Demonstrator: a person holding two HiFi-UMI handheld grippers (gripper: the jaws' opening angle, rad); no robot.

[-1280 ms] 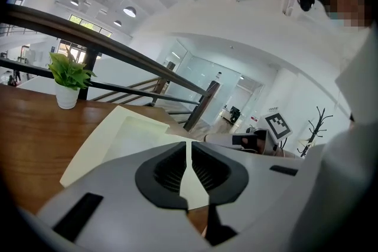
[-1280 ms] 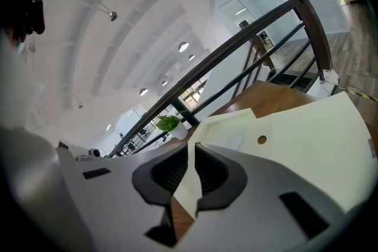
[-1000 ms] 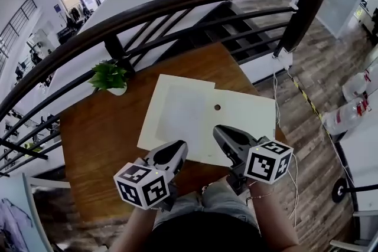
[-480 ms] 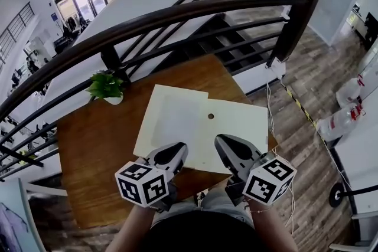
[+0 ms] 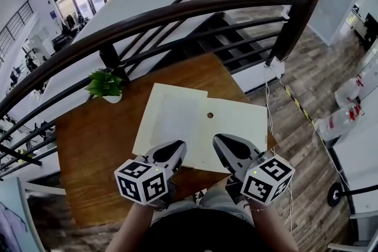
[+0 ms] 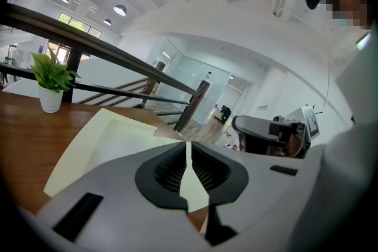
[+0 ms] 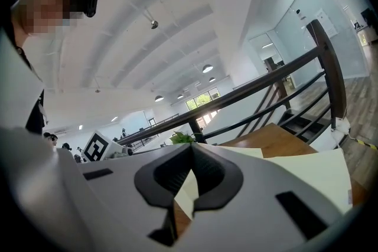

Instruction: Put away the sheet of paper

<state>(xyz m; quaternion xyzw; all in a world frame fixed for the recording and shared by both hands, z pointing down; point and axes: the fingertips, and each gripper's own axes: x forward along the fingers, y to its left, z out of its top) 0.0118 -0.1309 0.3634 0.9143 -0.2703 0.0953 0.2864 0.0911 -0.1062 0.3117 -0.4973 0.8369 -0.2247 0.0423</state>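
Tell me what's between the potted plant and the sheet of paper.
Nothing: only bare wooden table separates the plant from the paper, as the head view shows.

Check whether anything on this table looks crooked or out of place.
The sheet of paper lies askew on the table: its left half juts farther back than the right, whose far corner seems to overhang the table's right edge. A small dark spot sits near its middle; hole or mark, I cannot tell.

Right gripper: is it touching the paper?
Touching. The right gripper view shows the right gripper with its fingers shut on the near edge of the paper.
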